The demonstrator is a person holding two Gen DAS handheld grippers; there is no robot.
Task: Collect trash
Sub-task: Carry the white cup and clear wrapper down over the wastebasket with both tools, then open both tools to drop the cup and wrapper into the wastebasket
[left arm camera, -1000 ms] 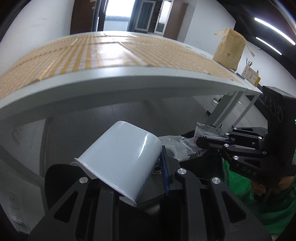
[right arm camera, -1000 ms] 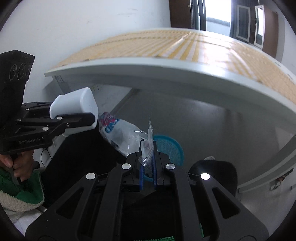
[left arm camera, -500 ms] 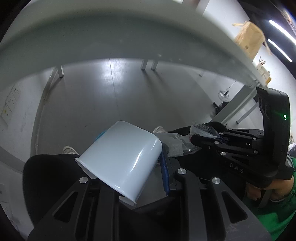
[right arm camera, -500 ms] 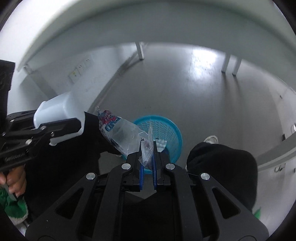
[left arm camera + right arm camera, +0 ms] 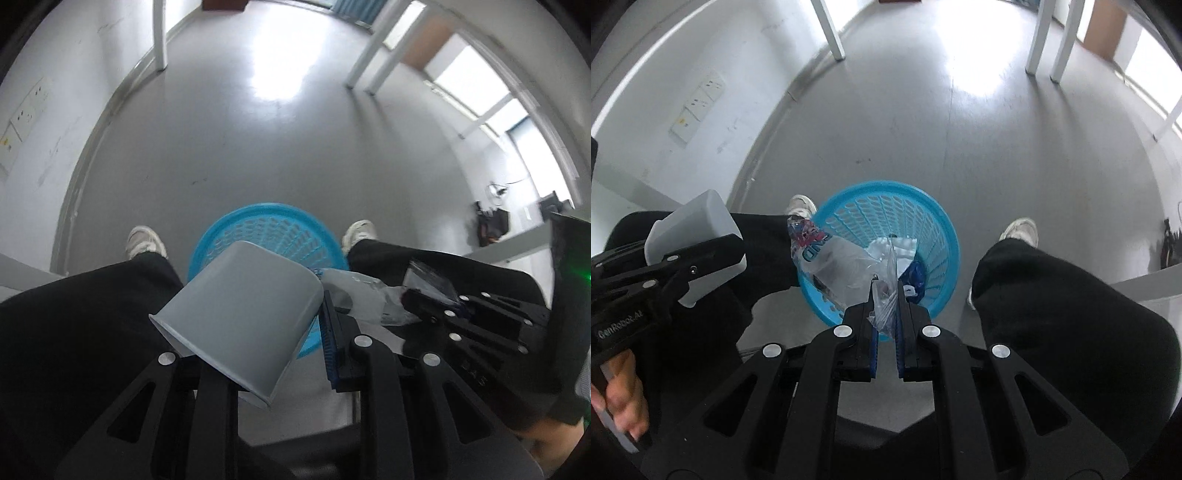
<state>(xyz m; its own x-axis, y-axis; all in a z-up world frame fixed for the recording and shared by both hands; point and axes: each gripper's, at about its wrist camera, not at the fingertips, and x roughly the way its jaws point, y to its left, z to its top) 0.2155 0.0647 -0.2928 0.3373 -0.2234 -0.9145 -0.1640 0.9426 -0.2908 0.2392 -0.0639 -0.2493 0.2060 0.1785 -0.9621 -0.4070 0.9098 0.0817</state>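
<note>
My left gripper point(image 5: 258, 332) is shut on a white paper cup point(image 5: 240, 306), held tilted above a blue mesh waste basket point(image 5: 273, 225) on the floor. My right gripper point(image 5: 885, 295) is shut on a clear plastic wrapper point(image 5: 834, 266) with red and blue print, which hangs over the basket point(image 5: 934, 221). Some white and blue trash point(image 5: 905, 258) lies inside the basket. The cup also shows at the left of the right wrist view point(image 5: 698, 236), and the right gripper at the right of the left wrist view point(image 5: 417, 299).
The person's black-trousered legs point(image 5: 1052, 295) and white shoes point(image 5: 142, 240) stand on either side of the basket. White table legs point(image 5: 831, 33) rise at the far side of the grey floor. Wall sockets point(image 5: 698, 107) are on the left wall.
Both grippers have tipped down from the table edge toward the floor. The basket now lies directly below the cup and the wrapper. Both grips are unchanged.
</note>
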